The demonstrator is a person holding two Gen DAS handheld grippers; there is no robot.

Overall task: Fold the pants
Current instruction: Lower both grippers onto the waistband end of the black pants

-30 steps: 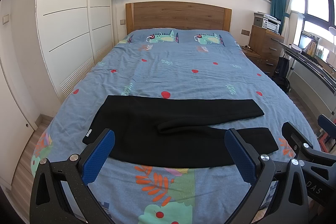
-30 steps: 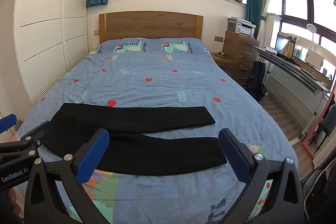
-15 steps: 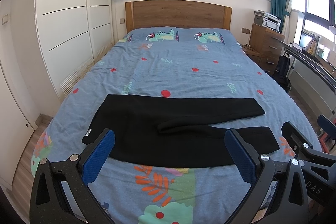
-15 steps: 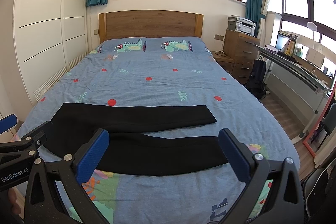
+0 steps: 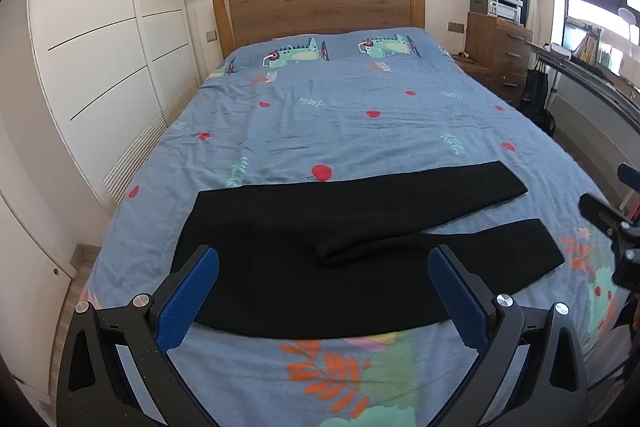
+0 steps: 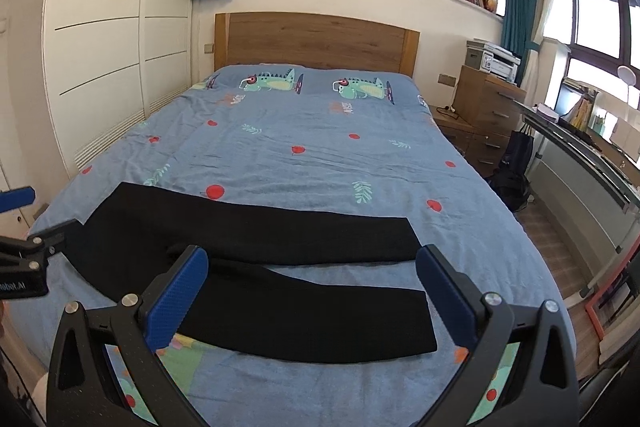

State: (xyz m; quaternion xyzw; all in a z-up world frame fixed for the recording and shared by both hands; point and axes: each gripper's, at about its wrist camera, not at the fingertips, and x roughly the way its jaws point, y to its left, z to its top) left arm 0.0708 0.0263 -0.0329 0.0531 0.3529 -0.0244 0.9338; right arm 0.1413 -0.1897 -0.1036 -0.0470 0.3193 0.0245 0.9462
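Black pants lie flat across the near part of the bed, waist at the left, two legs spread apart toward the right. They also show in the right wrist view. My left gripper is open and empty, hovering over the waist half near the bed's front edge. My right gripper is open and empty, hovering over the near leg. The right gripper's tip shows at the right edge of the left wrist view, and the left gripper shows at the left edge of the right wrist view.
The bed has a blue patterned cover and a wooden headboard. White wardrobe doors stand along the left. A wooden dresser with a printer, a desk and a dark bag are on the right.
Both grippers have moved a little forward and tilted down toward the pants, which fill more of each view. The pants have not moved.
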